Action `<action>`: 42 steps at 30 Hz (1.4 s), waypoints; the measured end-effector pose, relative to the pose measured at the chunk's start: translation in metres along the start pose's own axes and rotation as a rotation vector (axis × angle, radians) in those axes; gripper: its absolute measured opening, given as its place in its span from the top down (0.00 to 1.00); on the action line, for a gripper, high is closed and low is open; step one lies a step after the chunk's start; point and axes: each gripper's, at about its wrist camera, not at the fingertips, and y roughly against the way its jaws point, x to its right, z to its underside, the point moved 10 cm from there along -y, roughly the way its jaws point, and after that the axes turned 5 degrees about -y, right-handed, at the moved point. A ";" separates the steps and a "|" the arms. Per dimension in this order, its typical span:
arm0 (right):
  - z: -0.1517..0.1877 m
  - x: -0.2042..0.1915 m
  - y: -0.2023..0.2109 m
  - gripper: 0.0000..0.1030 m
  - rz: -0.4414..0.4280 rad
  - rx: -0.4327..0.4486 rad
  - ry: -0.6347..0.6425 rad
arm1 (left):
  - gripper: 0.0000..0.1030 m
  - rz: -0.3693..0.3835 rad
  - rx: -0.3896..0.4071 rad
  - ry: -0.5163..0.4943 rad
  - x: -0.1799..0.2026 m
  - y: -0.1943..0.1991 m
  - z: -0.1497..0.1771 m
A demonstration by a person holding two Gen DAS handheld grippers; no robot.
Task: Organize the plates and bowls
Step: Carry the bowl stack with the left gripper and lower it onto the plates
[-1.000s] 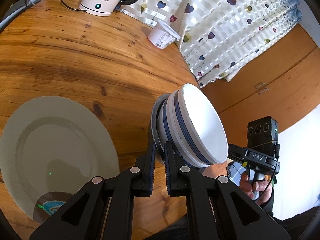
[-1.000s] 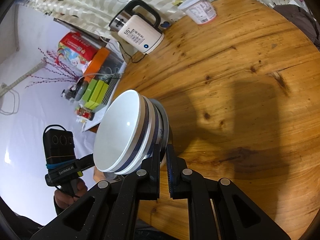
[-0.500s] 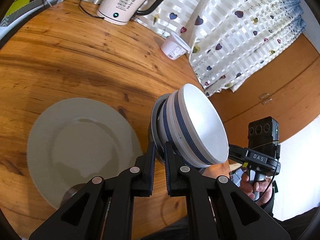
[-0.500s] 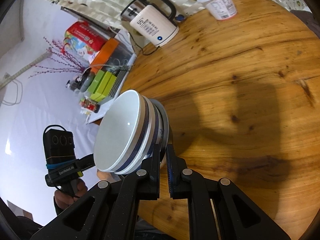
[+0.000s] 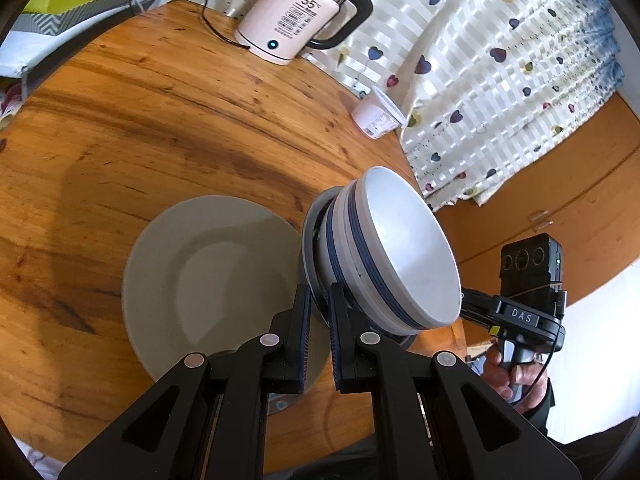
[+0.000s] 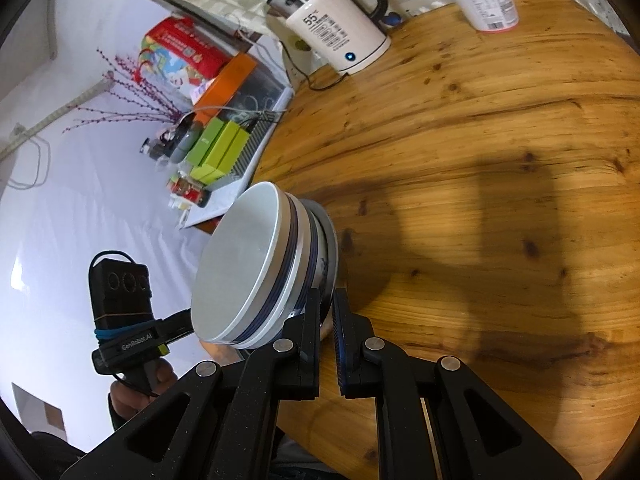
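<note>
Round wooden table [image 5: 160,128] by a heart-print curtain [image 5: 500,60]; both tools clamp the stacked bowls' [image 5: 400,256] plate rim.

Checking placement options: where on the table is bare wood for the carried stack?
Bare wood spreads between the grey plate and the kettle, and leftward. It is tighter by the yogurt tub and curtain. Both grippers grip the stack.

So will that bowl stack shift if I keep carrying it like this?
Probably. The bowl stack rests on a dish pinched at opposite rims by left gripper and right gripper. Glazed, nested bowls could slide, and they would likely break if dropped.
</note>
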 end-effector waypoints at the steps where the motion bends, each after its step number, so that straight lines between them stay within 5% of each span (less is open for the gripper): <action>1: 0.000 -0.002 -0.002 0.92 -0.001 -0.004 0.002 | 0.93 -0.002 0.003 0.002 -0.002 0.001 0.000; 42: 0.011 -0.040 -0.075 0.92 -0.005 -0.129 0.056 | 0.93 -0.071 0.061 0.103 -0.059 0.043 0.016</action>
